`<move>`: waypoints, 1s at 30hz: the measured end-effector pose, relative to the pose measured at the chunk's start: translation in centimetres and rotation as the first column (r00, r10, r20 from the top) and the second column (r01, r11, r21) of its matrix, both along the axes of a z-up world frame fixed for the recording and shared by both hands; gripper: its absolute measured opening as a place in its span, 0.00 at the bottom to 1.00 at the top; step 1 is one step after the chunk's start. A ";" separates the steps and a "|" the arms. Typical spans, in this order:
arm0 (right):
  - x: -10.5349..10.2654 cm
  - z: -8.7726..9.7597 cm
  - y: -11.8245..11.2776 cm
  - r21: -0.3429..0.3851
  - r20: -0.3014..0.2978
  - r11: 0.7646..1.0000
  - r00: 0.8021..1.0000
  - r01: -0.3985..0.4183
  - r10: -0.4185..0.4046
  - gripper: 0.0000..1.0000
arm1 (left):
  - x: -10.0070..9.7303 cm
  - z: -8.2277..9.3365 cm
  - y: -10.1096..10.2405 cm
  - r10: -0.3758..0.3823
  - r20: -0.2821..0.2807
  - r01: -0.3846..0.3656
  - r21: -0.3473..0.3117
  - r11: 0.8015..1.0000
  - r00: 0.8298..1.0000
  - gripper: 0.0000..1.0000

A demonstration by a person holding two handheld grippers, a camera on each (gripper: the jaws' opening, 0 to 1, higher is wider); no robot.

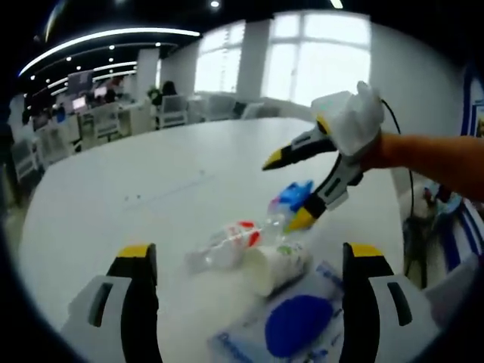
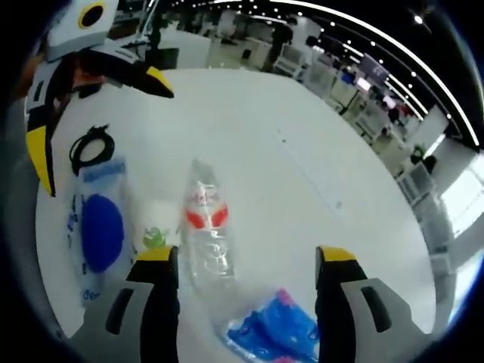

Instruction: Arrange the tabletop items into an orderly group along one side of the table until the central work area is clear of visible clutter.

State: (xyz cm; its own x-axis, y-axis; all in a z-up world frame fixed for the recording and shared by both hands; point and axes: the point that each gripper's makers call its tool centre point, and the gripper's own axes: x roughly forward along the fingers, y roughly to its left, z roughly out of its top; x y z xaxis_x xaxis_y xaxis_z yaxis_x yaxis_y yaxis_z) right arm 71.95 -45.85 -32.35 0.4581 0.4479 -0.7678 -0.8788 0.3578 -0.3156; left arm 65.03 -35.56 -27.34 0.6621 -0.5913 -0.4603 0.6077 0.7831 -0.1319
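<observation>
A crushed clear plastic bottle [image 2: 206, 227] with a red label lies on its side on the white table [image 2: 302, 151], its length running between the spread jaws of the right gripper [image 2: 246, 291], which hovers unclenched around it without a grip. In the left gripper view the same bottle [image 1: 227, 243] rests just beside a tipped paper cup [image 1: 276, 266] with green print, and the right gripper [image 1: 291, 189] hangs above a crumpled blue packet [image 1: 293, 197] at the bottle's far end. That blue packet [image 2: 276, 333] lies low between the right gripper's own jaws in its view. A flat clear pouch with a blue disc [image 2: 100, 231] sits to one side, touching or nearly touching the cup [image 2: 155, 239], and a coiled black cable [image 2: 91, 147] lies just beyond it. The left gripper [image 1: 249, 302] is likewise spread and empty, poised over the pouch [image 1: 291, 325]. The gathering appears at an early stage, with the items loosely clustered rather than lined up. The next move likely calls for closing squarely on the bottle's body, which is light and may slip or crackle. Broad bare tabletop stretches away beyond the cluster, giving ample room; the table's curved edge runs close behind the pouch and cable.
</observation>
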 end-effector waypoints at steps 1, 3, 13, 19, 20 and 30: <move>0.1 -0.1 0.1 -0.005 0.000 1.000 1.000 -0.007 0.007 0.72 | 0.0 0.0 0.0 0.000 0.000 0.000 -0.002 1.000 1.000 0.99; 0.2 -0.3 0.4 -0.006 -0.007 1.000 1.000 -0.016 0.016 0.72 | 0.0 0.0 0.0 0.001 0.000 -0.001 -0.006 1.000 1.000 0.99; 0.7 -1.4 2.3 -0.008 -0.029 0.999 0.998 -0.049 0.049 0.71 | 0.0 -0.2 -0.1 0.000 -0.008 0.000 -0.009 1.000 1.000 0.99; 0.9 -1.9 2.8 -0.020 -0.032 0.998 0.998 -0.063 0.062 0.69 | 0.0 -0.3 -0.2 0.001 -0.011 -0.001 -0.015 1.000 1.000 0.99; 1.0 -2.1 2.9 -0.018 -0.037 0.998 0.997 -0.064 0.063 0.69 | 0.1 -0.3 -0.2 0.002 -0.013 -0.002 -0.017 1.000 1.000 0.99; 1.0 -3.1 3.6 -0.011 -0.067 0.997 0.995 -0.075 0.074 0.65 | 0.1 -0.7 0.1 0.010 -0.024 -0.010 -0.025 1.000 1.000 0.98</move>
State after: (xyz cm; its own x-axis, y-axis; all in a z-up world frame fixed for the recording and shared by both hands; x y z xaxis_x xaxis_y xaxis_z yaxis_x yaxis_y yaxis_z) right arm 72.91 -42.29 -35.41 0.3716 0.4680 -0.8018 -0.9221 0.2865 -0.2601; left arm 65.16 -35.43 -28.05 0.6572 -0.5961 -0.4613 0.5963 0.7855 -0.1655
